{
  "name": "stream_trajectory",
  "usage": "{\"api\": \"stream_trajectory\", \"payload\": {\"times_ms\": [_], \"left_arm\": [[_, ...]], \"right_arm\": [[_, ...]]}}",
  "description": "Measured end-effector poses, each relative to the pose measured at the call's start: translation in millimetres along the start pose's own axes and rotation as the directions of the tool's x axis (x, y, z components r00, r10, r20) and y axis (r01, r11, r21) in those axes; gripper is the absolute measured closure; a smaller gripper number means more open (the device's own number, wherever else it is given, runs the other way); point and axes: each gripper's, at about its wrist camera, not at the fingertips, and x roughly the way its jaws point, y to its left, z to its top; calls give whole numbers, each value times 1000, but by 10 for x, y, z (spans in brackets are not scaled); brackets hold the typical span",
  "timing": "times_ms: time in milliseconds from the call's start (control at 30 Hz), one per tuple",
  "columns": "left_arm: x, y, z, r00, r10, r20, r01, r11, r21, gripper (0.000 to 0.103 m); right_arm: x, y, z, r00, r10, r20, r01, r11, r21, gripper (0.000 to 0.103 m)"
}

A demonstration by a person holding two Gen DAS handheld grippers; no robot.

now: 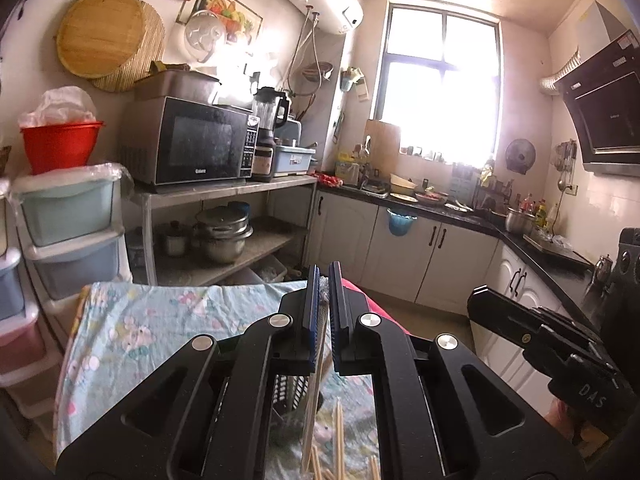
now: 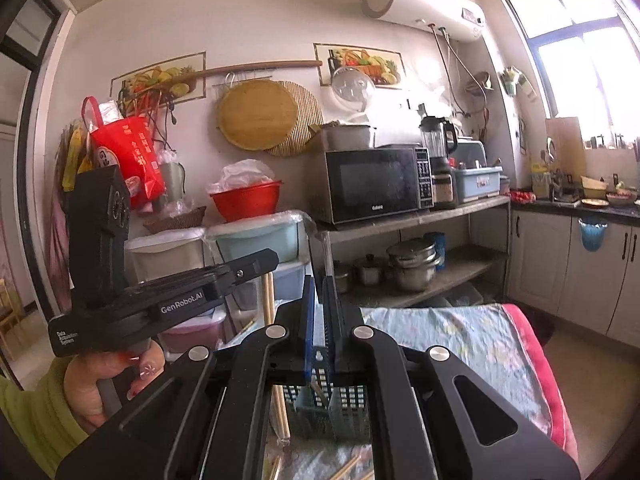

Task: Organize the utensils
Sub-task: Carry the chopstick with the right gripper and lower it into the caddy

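The left gripper (image 1: 324, 316) has its jaws drawn almost together, nipping a pale wooden chopstick (image 1: 314, 412) that hangs down from between the blue pads toward the surface (image 1: 160, 320), which is draped in a light blue floral cloth. Right below this gripper stands a dark perforated utensil basket (image 1: 290, 396), and the held chopstick's lower end comes down just beside the basket's near side, among several loose chopsticks (image 1: 340, 440) lying on the cloth. In the right wrist view the right gripper (image 2: 318, 316) also has its jaws nearly closed, with only a narrow slit between the pads; a thin clear stick-like thing rises out of that slit, but whether the pads actually pinch it I cannot tell. The same basket (image 2: 332, 404) sits just beyond and below this gripper, showing a blue-green grid wall, with a chopstick leaning inside it. Left of the basket, a pair of chopsticks (image 2: 276, 360) runs upright under the left gripper, which appears here from the side, held in a hand (image 2: 100, 380) with painted nails and a yellow-green sleeve. More chopstick ends (image 2: 344, 468) lie on the cloth in front of the basket. Behind the basket stands a metal shelf rack with a black microwave (image 2: 372, 184) on top.
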Motion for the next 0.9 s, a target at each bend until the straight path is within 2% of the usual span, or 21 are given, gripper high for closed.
{"api": "stream_trajectory", "payload": {"times_ms": [267,400,667,900], "left_arm": [[120,203,179,999,32,20,-31,999,-37,101],[220,307,238,998,53,19,-52,997,-53,101],[412,482,155,994,109,16,-108,992,-66,101],[582,590,34,989,144,26,-142,987,-71,101]], "right_arm": [[197,23,225,1000,2,27,-2,1000,-1,98],[310,21,333,999,30,36,-31,999,17,98],[504,-7,390,997,45,56,-46,999,13,98],[835,-141,241,999,41,-14,-41,998,40,98]]}}
